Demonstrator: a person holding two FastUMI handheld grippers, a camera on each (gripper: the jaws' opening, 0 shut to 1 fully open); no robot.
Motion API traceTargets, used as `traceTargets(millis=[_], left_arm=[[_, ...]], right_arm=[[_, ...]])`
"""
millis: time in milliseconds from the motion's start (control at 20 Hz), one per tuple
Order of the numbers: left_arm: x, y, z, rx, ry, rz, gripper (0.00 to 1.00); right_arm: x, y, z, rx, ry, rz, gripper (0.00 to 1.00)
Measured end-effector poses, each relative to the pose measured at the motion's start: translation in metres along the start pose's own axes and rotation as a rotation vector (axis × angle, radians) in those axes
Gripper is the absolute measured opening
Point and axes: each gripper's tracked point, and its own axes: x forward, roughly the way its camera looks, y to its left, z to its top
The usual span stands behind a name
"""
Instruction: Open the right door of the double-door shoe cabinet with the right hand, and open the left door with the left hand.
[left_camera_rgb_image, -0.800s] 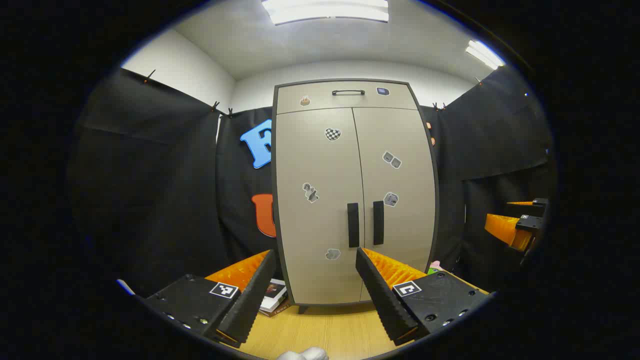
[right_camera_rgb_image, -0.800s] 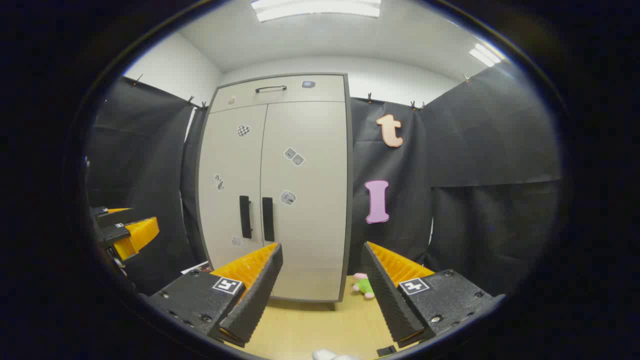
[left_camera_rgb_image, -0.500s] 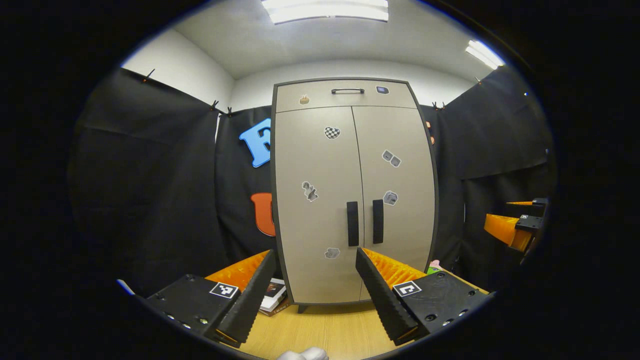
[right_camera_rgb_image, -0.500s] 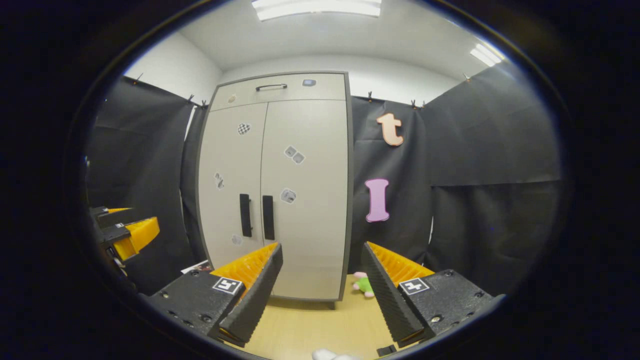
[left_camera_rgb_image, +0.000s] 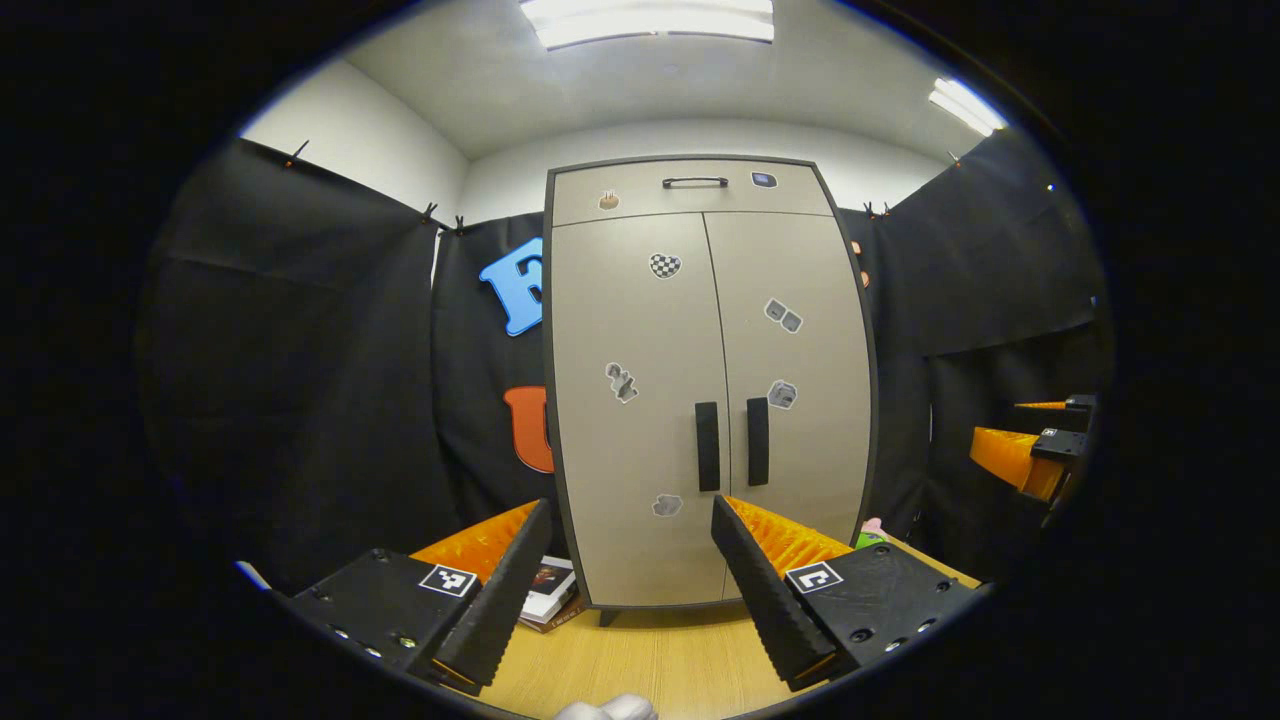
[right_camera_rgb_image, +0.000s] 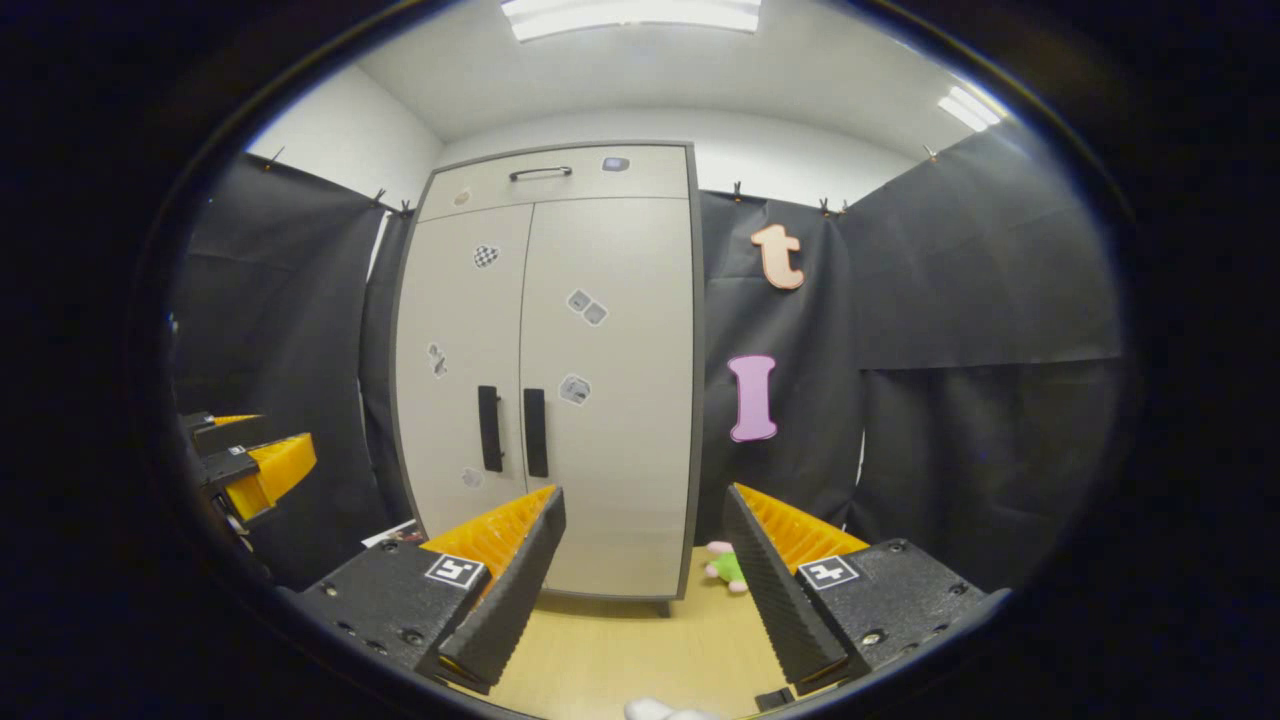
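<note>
Both grippers (left_camera_rgb_image: 630, 590) (right_camera_rgb_image: 645, 590) gape wide, well short of the closed shoe cabinet (left_camera_rgb_image: 705, 380) ahead.

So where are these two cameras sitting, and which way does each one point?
Left gripper view: rides on the left tool, facing the closed shoe cabinet head-on; its own open fingers show below, the right tool at the right edge.
Right gripper view: rides on the right tool, facing the cabinet from its right; the left tool shows at the left edge.
Shared: cabinet, door handles, wooden floor.

Matt, smooth shoe cabinet (left_camera_rgb_image: 640, 330) doors; pale wood-grain floor (left_camera_rgb_image: 640, 660); matt cloth wall (right_camera_rgb_image: 960, 300).
</note>
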Motion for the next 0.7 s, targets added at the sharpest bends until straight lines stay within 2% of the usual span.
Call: traceTargets(millis=[350,700], left_arm=[[-0.005,0.003,-0.004,0.007,0.007,0.000,0.96],[-0.024,0.019,-0.018,-0.001,0.038,0.009,0.96]], right_arm=[[0.007,0.003,-0.007,-0.005,0.017,-0.011,0.99],[0.045,0.038,-0.011,-0.033,-0.001,-0.007,0.99]])
